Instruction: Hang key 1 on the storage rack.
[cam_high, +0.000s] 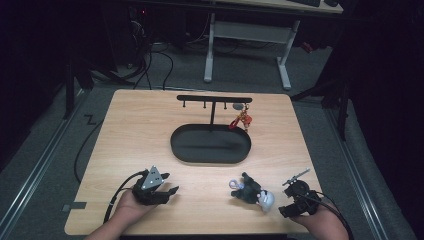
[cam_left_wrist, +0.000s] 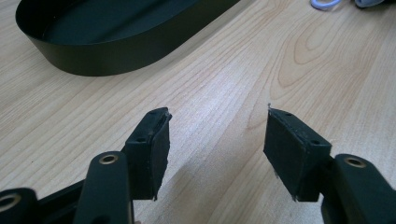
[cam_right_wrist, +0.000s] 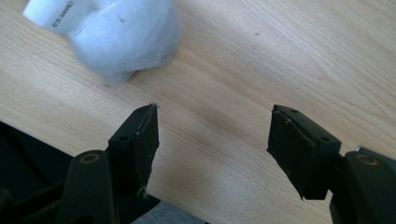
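Note:
A small plush toy (cam_high: 251, 192), dark with a white end and a pale ring, lies on the wooden table (cam_high: 140, 125) at the front right. My right gripper (cam_high: 290, 207) sits just right of it, open, with nothing between its jaws. In the right gripper view the white plush part (cam_right_wrist: 121, 32) lies beyond the left jaw, and that open gripper (cam_right_wrist: 215, 112) hovers over bare wood. My left gripper (cam_high: 169, 183) rests open at the front left. In the left gripper view, the gripper (cam_left_wrist: 217, 116) points toward the black oval tray (cam_left_wrist: 116, 56).
The black oval tray (cam_high: 180, 150) sits mid-table, with a black T-shaped hook rack (cam_high: 214, 98) rising from it. A red keychain (cam_high: 242, 120) hangs from a hook at the rack's right end. The table's front edge is close under both hands.

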